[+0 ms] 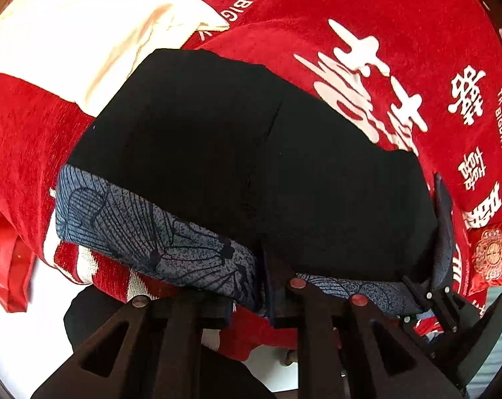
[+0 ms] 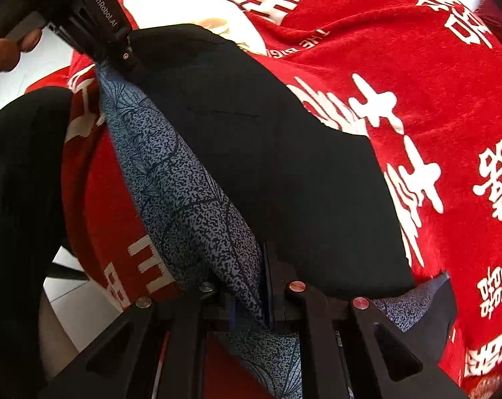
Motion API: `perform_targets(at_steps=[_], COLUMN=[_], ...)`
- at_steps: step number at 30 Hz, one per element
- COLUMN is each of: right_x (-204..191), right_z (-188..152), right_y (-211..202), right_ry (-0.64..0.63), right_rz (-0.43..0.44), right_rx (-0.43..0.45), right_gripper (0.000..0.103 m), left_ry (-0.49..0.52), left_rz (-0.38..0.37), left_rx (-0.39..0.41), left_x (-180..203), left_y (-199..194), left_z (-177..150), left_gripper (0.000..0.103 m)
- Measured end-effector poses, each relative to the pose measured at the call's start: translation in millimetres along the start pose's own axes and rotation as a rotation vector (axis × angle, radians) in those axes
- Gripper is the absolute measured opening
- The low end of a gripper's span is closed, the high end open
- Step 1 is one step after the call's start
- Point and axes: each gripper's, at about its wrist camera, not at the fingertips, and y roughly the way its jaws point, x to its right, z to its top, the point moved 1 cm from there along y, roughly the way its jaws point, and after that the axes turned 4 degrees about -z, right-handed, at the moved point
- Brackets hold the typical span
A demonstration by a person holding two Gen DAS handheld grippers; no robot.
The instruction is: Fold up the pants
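Observation:
The pants (image 1: 237,153) lie on a red blanket: black cloth with a blue-grey patterned waistband (image 1: 134,229) along the near edge. My left gripper (image 1: 251,302) is shut on the waistband near its middle. In the right wrist view the pants (image 2: 267,153) stretch away to the upper left, with the waistband (image 2: 191,193) running along their left side. My right gripper (image 2: 251,302) is shut on the waistband at its near end. The other gripper (image 2: 118,50) grips the same band farther up; the right gripper also shows in the left wrist view (image 1: 430,296) at the band's right end.
The red blanket (image 1: 400,50) with white characters covers the surface. A white cloth (image 1: 78,43) lies beyond the pants at the upper left. A pale floor (image 2: 61,292) and a person's dark trousers (image 2: 21,183) are to the left of the blanket's edge.

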Motion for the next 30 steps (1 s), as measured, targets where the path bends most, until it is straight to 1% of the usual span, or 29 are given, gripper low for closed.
perform_targets(at_steps=[3, 4, 5, 6, 7, 8, 9, 10, 11, 13, 15, 16, 17, 19, 20, 21, 22, 23, 24, 25, 26, 28, 30], right_x=[-7.8, -9.9, -11.6, -12.9, -11.7, -9.1, -6.7, -7.0, -4.8, 1.3, 20.1, 27.7, 40.5, 56.0, 62.9, 67.5, 70.6, 71.5, 72.5, 71.4, 69.6, 67.7, 73.9], right_z=[-3.5, -4.1, -4.9, -5.5, -5.3, -5.5, -5.6, -6.6, -6.9, -4.7, 2.4, 5.6, 10.2, 14.6, 14.8, 13.7, 9.1, -1.6, -8.1, -18.0, -29.7, -40.1, -46.6], right_y=[1.8, 2.1, 0.8, -1.6, -4.7, -12.3, -19.5, -27.0, -40.2, -54.6, -61.8, -60.3, -54.7, -40.8, -28.8, -18.4, -6.3, 9.9, 16.3, 21.2, 18.1, 6.4, -11.5], right_ry=[-0.040, -0.048, -0.051, -0.046, -0.032, 0.001, 0.026, 0.040, 0.057, 0.090, 0.174, 0.203, 0.260, 0.313, 0.343, 0.365, 0.390, 0.417, 0.429, 0.450, 0.467, 0.454, 0.474], right_rz=[-0.029, -0.034, -0.043, -0.040, -0.016, 0.053, 0.089, 0.101, 0.128, 0.168, 0.198, 0.205, 0.206, 0.202, 0.211, 0.223, 0.228, 0.217, 0.219, 0.240, 0.258, 0.249, 0.242], right_rx=[-0.003, -0.003, -0.002, -0.005, -0.010, -0.008, 0.011, 0.034, 0.076, 0.107, 0.140, 0.142, 0.136, 0.115, 0.085, 0.054, 0.008, -0.079, -0.114, -0.145, -0.142, -0.123, -0.085], right_gripper=[0.014, 0.017, 0.018, 0.018, 0.028, 0.055, 0.073, 0.096, 0.097, 0.097, 0.097, 0.097, 0.097, 0.097, 0.097, 0.097, 0.097, 0.097, 0.097, 0.097, 0.097, 0.097, 0.097], left_ry=[-0.008, -0.017, -0.023, -0.028, -0.032, -0.037, -0.035, -0.026, -0.008, 0.017, 0.046, 0.059, 0.074, 0.098, 0.109, 0.113, 0.112, 0.102, 0.089, 0.098, 0.131, 0.168, 0.188], left_rz=[0.014, 0.050, 0.093, 0.137, 0.160, 0.192, 0.218, 0.242, 0.257, 0.243, 0.169, 0.133, 0.106, 0.074, 0.052, 0.046, 0.061, 0.102, 0.133, 0.139, 0.144, 0.174, 0.206], left_rx=[-0.007, -0.003, 0.008, 0.023, 0.032, 0.046, 0.061, 0.078, 0.099, 0.117, 0.139, 0.146, 0.142, 0.144, 0.134, 0.112, 0.080, 0.036, -0.009, -0.004, 0.031, 0.019, 0.011], left_x=[-10.4, -15.7, -21.0, -26.5, -30.3, -35.4, -38.0, -38.4, -36.1, -27.4, -10.5, -0.7, 11.8, 34.4, 43.6, 47.6, 49.1, 46.4, 42.0, 40.1, 42.9, 46.0, 49.7], left_y=[-3.3, -7.3, -12.1, -18.3, -24.2, -34.3, -42.0, -49.7, -58.6, -67.2, -71.6, -71.2, -68.3, -58.3, -49.3, -39.3, -26.2, -10.3, 5.3, 10.7, 6.4, 4.9, 1.9], left_z=[-2.9, -3.2, -2.1, -1.9, -1.2, -2.0, -1.7, -1.5, -1.1, 1.1, 6.4, 10.0, 14.8, 24.2, 27.8, 30.0, 31.5, 29.7, 26.6, 22.4, 17.2, 10.8, 4.7], left_gripper=[0.039, 0.053, 0.059, 0.059, 0.059, 0.059, 0.059, 0.059, 0.059, 0.059, 0.059, 0.059, 0.059, 0.059, 0.060, 0.060, 0.060, 0.060, 0.059, 0.059, 0.060, 0.061, 0.061])
